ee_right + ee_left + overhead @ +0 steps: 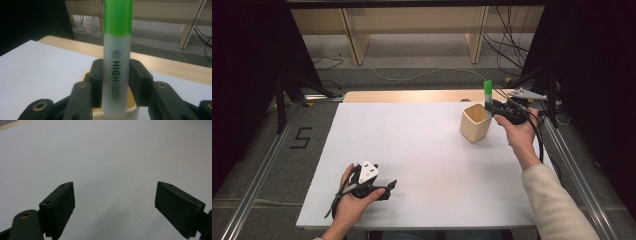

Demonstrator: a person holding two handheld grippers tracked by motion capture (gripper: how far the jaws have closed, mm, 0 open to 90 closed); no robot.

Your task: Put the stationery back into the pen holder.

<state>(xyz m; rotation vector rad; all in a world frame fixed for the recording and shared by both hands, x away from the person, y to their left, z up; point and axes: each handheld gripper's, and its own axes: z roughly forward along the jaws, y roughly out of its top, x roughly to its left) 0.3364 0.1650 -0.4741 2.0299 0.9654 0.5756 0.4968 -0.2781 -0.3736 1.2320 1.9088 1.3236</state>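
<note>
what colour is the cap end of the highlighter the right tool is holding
Bright green, above a frosted white body on the highlighter; it shows best in the right gripper view.

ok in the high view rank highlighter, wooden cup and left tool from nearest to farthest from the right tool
1. highlighter: clamped upright in the right tool.
2. wooden cup: just beside it, toward the table's middle.
3. left tool: far off at the near left edge, jaws open.

The highlighter (116, 62) looked like smooth, frosted plastic; the cup (475, 122) like pale matt wood; the tabletop (422, 165) was matt white.
</note>
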